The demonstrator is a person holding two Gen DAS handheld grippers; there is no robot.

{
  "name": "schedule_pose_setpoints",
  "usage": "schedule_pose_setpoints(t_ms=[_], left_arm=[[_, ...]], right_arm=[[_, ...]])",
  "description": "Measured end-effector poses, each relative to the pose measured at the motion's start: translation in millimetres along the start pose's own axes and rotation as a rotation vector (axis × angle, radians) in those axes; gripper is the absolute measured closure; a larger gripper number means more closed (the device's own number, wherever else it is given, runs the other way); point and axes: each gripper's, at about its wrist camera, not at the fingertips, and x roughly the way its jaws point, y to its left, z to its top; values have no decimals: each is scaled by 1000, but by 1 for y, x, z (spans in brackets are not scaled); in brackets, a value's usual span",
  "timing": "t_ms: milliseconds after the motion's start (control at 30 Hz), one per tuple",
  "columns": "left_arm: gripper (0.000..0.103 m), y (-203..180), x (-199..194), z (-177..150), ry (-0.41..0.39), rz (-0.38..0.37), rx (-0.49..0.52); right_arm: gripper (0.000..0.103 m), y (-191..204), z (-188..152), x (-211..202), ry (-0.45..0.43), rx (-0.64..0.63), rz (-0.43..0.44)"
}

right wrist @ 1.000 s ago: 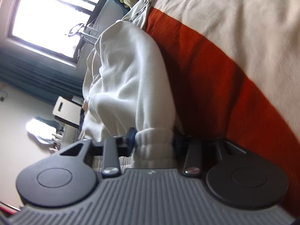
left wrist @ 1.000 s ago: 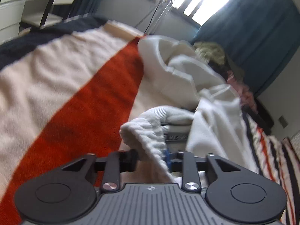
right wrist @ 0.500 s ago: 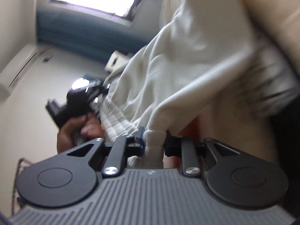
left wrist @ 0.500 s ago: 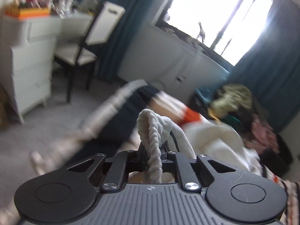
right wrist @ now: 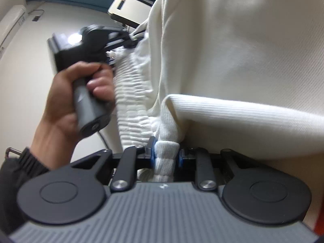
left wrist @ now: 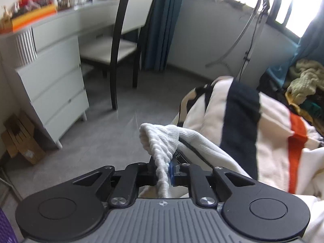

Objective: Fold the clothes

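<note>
Above the striped bed [left wrist: 271,121]: white garment [right wrist: 232,50], ribbed hem pinched in both left gripper [left wrist: 165,168] and right gripper [right wrist: 166,159] jaws, held aloft, apparently to hang straight for folding

No legible text, label or number anywhere.

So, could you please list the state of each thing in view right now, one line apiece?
left gripper: jaws shut on the ribbed hem.
right gripper: jaws shut on the ribbed hem.
white garment: unfolded, held up, hem stretched between both grippers.
striped blanket: rumpled, lying below the garment.
chair: upright at the dresser.
dresser drawers: closed.
clothes pile: heaped, unfolded.
</note>
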Motion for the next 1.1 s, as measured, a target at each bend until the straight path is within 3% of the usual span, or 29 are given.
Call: schedule_pose_setpoints(t_ms=[167,233,267,300,333,367,500,633,1033,1100], left_arm=[[86,-4,-5,-2,12,18,17],[83,-7,-25,-10,-11,18,30],[75,-9,-38,-14,-29,18,38],[59,-12,-53,-19,-50,19,46],[51,-15,-68,-23,-72,21,54],[41,-18,-83,-27,-93,22,62],[39,-32,-143,-47,-153,16,78],[34,-55,-211,-78,-209,-26,93],[31,-165,-343,-244,-393,-218,199],[30,-176,-350,-271,-402,-280,202]], right_arm=[[73,4,0,-4,27,10,-22],[63,6,0,-6,38,13,-31],[59,8,-1,-8,46,12,-36],[41,11,-5,-14,56,-2,-37],[19,16,-10,-21,58,-22,-30],[11,21,-15,-28,60,-42,-22],[13,50,-40,-71,36,-221,-80],[12,73,-47,-138,-89,-422,-184],[12,87,-33,-330,-499,-723,-471],[12,81,-34,-355,-561,-740,-516]])
